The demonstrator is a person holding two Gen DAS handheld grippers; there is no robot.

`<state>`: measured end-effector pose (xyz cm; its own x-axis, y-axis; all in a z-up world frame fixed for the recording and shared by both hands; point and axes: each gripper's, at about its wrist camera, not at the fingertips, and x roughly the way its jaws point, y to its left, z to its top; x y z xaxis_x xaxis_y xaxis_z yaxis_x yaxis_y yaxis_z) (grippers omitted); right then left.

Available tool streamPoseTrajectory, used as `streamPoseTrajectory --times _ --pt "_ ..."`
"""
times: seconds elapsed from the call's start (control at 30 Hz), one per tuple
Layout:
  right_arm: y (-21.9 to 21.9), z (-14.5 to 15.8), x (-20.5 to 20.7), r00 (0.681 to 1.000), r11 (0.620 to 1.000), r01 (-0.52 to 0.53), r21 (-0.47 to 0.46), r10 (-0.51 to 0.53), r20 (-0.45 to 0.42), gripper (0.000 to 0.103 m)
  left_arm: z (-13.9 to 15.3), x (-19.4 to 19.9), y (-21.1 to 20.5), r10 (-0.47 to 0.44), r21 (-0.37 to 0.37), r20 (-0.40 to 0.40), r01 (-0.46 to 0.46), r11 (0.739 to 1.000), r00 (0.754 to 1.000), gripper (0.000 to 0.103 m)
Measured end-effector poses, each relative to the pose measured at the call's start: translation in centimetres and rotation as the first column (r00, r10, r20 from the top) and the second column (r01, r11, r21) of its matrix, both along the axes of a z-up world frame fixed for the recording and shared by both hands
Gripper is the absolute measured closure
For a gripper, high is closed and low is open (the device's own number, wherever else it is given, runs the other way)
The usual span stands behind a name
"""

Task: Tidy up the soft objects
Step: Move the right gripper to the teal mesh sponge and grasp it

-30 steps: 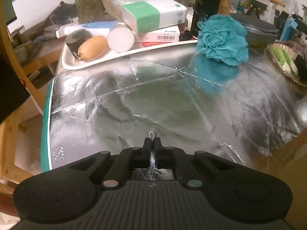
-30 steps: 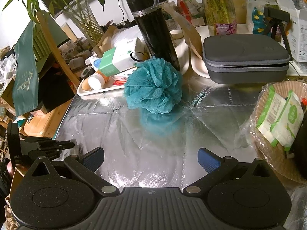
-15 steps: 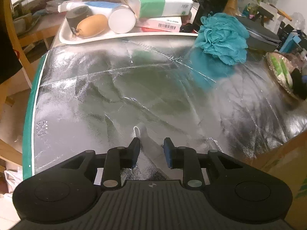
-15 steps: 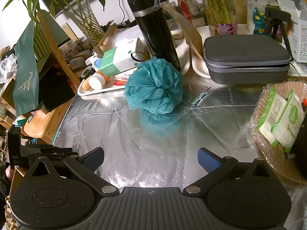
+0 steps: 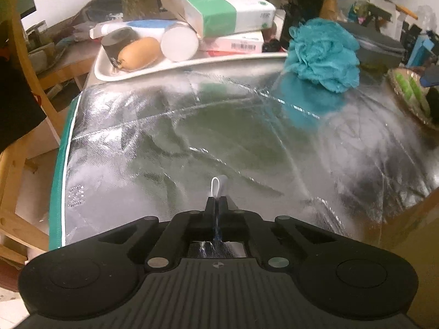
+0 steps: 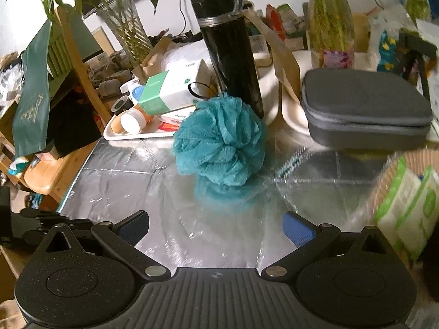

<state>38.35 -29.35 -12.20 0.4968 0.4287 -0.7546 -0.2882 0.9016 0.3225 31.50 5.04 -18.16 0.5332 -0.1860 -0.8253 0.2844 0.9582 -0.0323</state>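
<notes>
We have the teal bath puff (image 6: 222,139) dead ahead of our wide-open right gripper (image 6: 215,226), nearer than our left gripper (image 5: 216,201), clamped on a white loop (image 5: 216,185)

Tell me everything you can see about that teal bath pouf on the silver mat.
The bath pouf is a ruffled ball of teal mesh netting, soft-looking and bunched into folds. It sits free on the crinkled silver foil mat, which shows its blurred teal reflection. A black bottle stands right behind it, and a white tray of toiletries lies just beside it; contact with either is unclear. No gripper touches it.
</notes>
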Motion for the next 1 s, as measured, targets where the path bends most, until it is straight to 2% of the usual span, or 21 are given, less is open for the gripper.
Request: streamPoseTrajectory --times 0.3,0.47,0.67,0.73,0.77,0.8,0.9,1.0 --pt "1.7 -1.2 2.8 0.990 0.996 -0.014 -0.093 0.027 0.140 0.000 2.1 0.3 1.4 0.066 -0.090 0.068 -0.060 0.994 0.995 0.102" --pt "3.6 -2.3 4.2 0.973 0.988 -0.044 -0.148 0.077 0.220 0.000 3.1 0.4 1.8 0.080 -0.130 0.084 -0.069 0.989 0.993 0.102" --pt "6.3 -3.7 5.9 0.956 0.973 -0.058 -0.224 0.119 0.269 0.001 4.0 0.1 1.8 0.080 -0.156 0.107 -0.063 0.986 0.991 0.102" --pt "6.9 -4.4 6.6 0.956 0.968 -0.053 -0.245 0.120 0.268 0.010 4.3 -0.1 1.8 0.075 -0.161 0.116 -0.055 0.985 0.990 0.102" --pt "7.2 -4.8 6.9 0.957 0.966 -0.058 -0.251 0.125 0.260 0.022 4.5 -0.2 1.8 0.072 -0.160 0.121 -0.052 0.986 0.990 0.102" --pt "7.4 -5.2 7.2 0.959 0.966 -0.069 -0.250 0.133 0.249 0.039 4.7 -0.3 1.7 0.069 -0.158 0.127 -0.049 0.986 0.989 0.102" --pt "8.0 -5.3 7.1 0.958 0.963 -0.107 -0.247 0.166 0.233 0.071 5.5 -0.7 1.5 0.060 -0.150 0.145 -0.038 0.988 0.988 0.102" --pt "8.1 -4.4 6.5 0.948 0.958 -0.133 -0.253 0.198 0.248 0.087 6.3 -1.1 1.3 0.054 -0.149 0.160 -0.030 0.988 0.986 0.102"
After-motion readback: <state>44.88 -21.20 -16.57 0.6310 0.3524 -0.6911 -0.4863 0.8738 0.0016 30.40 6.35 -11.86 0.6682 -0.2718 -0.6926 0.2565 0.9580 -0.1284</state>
